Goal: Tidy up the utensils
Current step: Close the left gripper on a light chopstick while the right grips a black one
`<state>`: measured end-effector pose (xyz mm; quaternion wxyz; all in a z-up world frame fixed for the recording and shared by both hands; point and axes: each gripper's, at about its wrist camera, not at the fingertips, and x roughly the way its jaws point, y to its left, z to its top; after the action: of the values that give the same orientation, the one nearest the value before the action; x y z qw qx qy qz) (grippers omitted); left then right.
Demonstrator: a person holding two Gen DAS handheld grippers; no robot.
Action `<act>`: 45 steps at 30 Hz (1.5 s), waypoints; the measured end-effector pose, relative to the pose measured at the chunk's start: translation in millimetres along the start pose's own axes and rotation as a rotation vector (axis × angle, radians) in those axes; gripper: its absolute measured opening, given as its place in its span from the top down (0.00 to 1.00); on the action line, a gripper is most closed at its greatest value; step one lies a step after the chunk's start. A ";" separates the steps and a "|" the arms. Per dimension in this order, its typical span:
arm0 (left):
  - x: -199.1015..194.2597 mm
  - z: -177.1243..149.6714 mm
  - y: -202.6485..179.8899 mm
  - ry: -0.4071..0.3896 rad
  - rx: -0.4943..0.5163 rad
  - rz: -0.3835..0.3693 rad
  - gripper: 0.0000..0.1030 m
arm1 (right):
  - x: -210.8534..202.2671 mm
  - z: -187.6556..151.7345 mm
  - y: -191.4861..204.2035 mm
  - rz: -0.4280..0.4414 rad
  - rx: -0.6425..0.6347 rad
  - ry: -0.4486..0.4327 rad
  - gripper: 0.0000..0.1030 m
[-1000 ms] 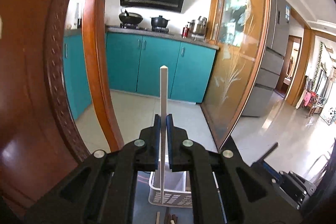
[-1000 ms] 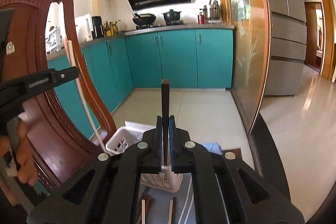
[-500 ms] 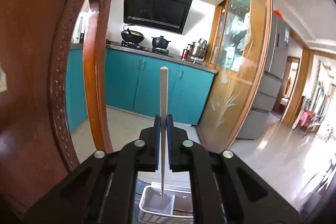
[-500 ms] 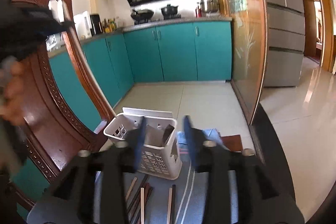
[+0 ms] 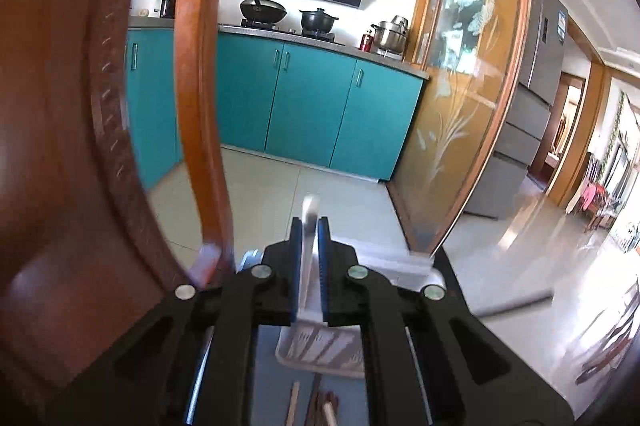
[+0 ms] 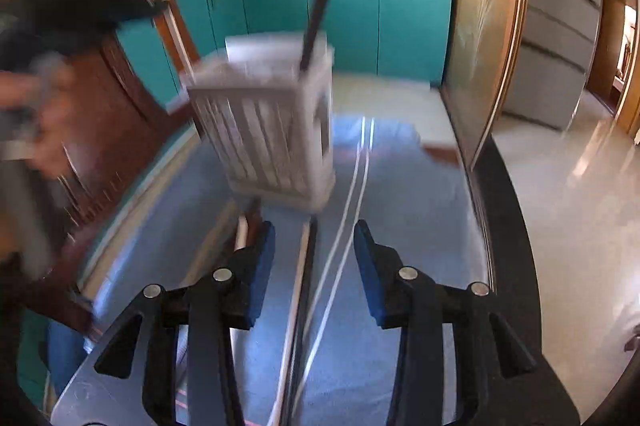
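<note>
Left claw point(image 5: 309, 226): clamped on pale chopstick point(image 5: 308, 246), above white basket point(image 5: 320, 346).
Right claw point(image 6: 314, 246): parted, nothing gripped.
Right view only: dark chopstick point(image 6: 314, 14) standing in basket.

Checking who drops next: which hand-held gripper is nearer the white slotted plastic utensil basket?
Left. The left hand-held gripper, holding a white chopstick, is right above the white slotted plastic utensil basket; the right hand-held gripper sits back, open over the blue mat.
</note>
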<state>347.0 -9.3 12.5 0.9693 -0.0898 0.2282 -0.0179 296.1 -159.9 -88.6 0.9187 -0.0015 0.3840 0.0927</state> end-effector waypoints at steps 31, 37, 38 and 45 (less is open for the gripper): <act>-3.5 -177.5 30.5 0.446 0.143 -0.037 0.66 | 56.4 -51.8 -36.5 0.061 0.246 0.224 0.85; 13.9 -173.3 27.6 0.460 0.161 -0.025 0.66 | 62.4 -47.6 -22.9 -0.002 0.192 0.226 0.84; 18.0 -172.8 28.2 0.466 0.158 -0.025 0.66 | 63.1 -46.5 -21.9 -0.010 0.184 0.229 0.83; 51.2 -173.6 28.4 0.536 0.141 -0.029 0.66 | 68.0 -39.8 -15.0 -0.052 0.134 0.233 0.83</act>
<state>315.3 -14.1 -167.9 0.8778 -0.0175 0.4735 -0.0707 317.4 -166.1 -165.7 0.8679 0.0390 0.4934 0.0421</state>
